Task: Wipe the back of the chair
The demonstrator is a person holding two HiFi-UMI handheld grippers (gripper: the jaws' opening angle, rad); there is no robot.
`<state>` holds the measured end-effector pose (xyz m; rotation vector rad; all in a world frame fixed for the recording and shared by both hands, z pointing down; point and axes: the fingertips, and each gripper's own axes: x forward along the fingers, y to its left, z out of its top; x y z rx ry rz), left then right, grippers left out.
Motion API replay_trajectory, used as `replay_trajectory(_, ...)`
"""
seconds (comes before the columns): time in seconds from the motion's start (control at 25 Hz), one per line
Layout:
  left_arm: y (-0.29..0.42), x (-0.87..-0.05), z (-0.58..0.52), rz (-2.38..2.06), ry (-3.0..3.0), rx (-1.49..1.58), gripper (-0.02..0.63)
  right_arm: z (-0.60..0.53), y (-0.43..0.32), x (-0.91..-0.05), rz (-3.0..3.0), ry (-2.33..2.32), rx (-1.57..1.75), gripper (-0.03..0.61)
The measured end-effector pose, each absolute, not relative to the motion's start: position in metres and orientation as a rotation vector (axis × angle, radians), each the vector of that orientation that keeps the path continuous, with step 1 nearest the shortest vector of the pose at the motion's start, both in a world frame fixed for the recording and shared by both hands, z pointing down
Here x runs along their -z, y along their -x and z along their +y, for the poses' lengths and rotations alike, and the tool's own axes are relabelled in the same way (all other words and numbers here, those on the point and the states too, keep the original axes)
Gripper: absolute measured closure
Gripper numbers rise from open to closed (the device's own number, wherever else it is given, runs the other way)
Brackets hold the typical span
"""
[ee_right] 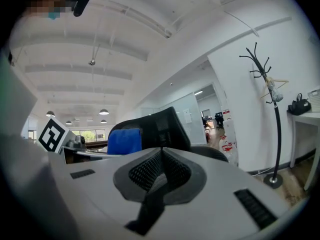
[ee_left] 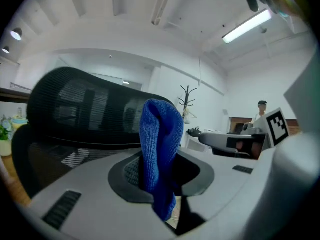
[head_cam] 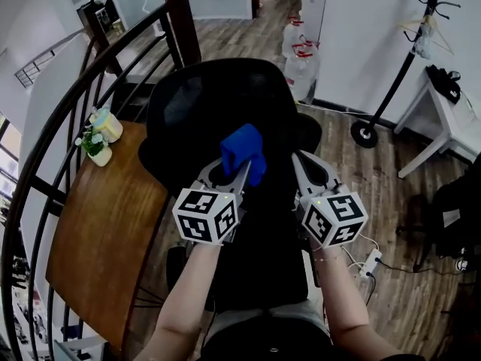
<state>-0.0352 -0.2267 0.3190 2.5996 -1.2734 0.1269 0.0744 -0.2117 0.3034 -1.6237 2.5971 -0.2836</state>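
Observation:
A black mesh office chair [head_cam: 218,104] stands in front of me, its back [ee_left: 75,109] facing my grippers. My left gripper [head_cam: 234,170] is shut on a folded blue cloth [head_cam: 243,153], which sticks up from the jaws [ee_left: 160,149] a little short of the chair back. My right gripper [head_cam: 304,168] is shut with nothing between its pads, held beside the left one at the same height. In the right gripper view the blue cloth [ee_right: 125,141] shows at left, in front of the chair back [ee_right: 160,129].
A wooden table [head_cam: 105,232] with two small pots [head_cam: 101,135] lies at left, behind a curved black railing [head_cam: 68,126]. A coat stand [head_cam: 406,59], a white table [head_cam: 443,111] and a power strip [head_cam: 370,262] are at right. Bags [head_cam: 301,59] stand beyond the chair.

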Motion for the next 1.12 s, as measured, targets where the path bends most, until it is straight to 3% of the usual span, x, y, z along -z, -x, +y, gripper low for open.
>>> replay_trajectory(0.52, -0.106, -0.393, -0.239, -0.947, -2.634, -0.370, 0.509, -0.214, -0.149, -0.349, 2.482, 1.874, 0.389, 0.549)
replay_trajectory(1.12, -0.117, -0.422, -0.293, -1.003, -2.581, -0.436, 0.509, -0.244, -0.153, -0.394, 2.468, 1.886, 0.527, 0.549)
